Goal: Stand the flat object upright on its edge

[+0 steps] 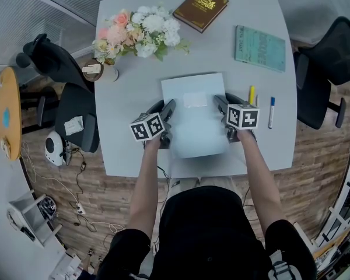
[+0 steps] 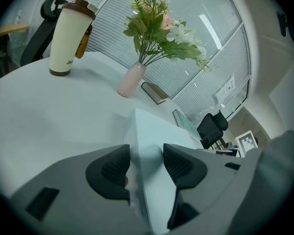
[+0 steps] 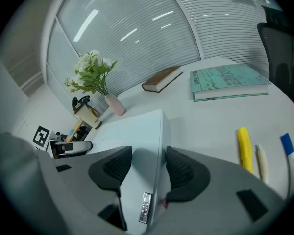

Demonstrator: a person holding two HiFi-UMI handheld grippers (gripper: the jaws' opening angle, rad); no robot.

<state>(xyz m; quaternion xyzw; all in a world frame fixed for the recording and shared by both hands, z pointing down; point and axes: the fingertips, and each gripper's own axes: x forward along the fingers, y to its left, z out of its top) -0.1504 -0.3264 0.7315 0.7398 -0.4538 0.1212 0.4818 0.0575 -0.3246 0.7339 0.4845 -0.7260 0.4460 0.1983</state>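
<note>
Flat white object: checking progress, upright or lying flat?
Lying flat: flat white object shows its broad face upward; left gripper, right gripper clamp its edges.

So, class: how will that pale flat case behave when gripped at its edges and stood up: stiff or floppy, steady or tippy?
Probably stiff: the pale flat case shows straight edges between the left gripper and right gripper jaws. Likely light, as it looks thin. On edge it may tip, and the smooth table could let it slide.
</note>
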